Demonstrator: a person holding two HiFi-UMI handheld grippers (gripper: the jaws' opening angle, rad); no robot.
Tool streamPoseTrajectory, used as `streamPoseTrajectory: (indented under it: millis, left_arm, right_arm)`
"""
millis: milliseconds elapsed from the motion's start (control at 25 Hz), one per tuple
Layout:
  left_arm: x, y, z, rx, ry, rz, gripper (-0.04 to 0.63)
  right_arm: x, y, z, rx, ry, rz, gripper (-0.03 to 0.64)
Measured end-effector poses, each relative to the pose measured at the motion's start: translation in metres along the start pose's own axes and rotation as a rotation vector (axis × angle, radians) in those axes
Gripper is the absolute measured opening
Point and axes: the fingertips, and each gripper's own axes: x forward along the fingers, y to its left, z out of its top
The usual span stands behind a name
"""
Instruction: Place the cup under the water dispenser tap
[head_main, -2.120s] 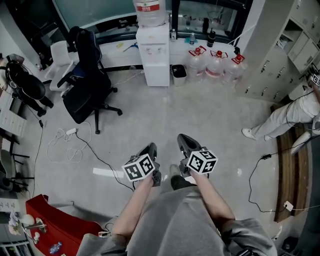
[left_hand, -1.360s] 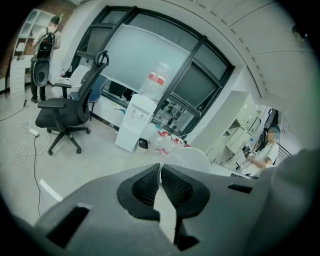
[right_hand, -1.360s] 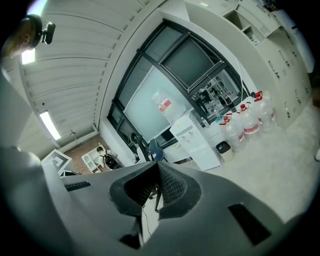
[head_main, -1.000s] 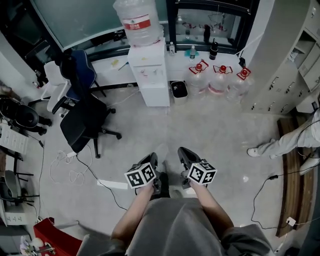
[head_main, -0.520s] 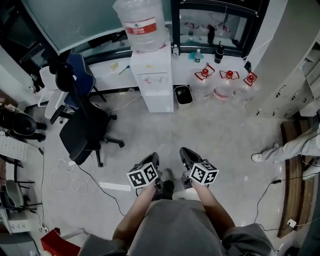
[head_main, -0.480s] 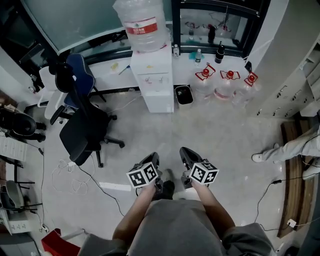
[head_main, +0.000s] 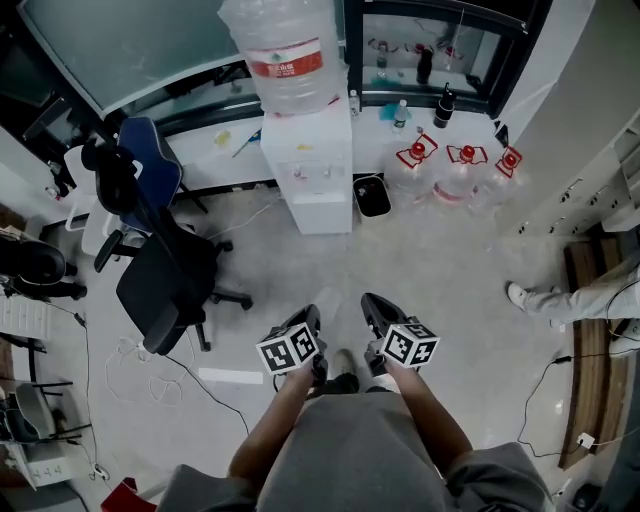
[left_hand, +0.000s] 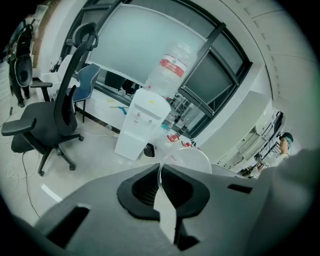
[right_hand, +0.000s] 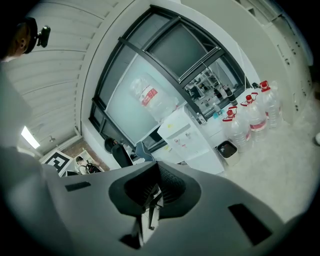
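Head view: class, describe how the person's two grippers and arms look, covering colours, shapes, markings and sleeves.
The left gripper and right gripper are dark grey tapered bodies, each carrying a white cube with black square markers. Their own views show grey housings with black ribbed pads. The person wears a grey short-sleeved top.

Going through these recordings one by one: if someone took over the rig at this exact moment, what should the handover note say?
Left tongs: shut on the wall of the clear cup, held out in front.
Right tongs: shut, nothing between them.
Water dispenser: ahead across the floor, bottle on top, not yet within reach.
Done: cup is in hand.
Left: walk up, set the cup under the tap, release.
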Motion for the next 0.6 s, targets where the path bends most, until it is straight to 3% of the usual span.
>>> streamPoseTrajectory:
  millis: [600]
  left_arm:
    - [0.06,0.026,0.056,-0.006,0.038,0.009,0.012]
  right_arm:
    - [0.08,-0.023,0.039,0.006,-0.006,-0.026,0.011]
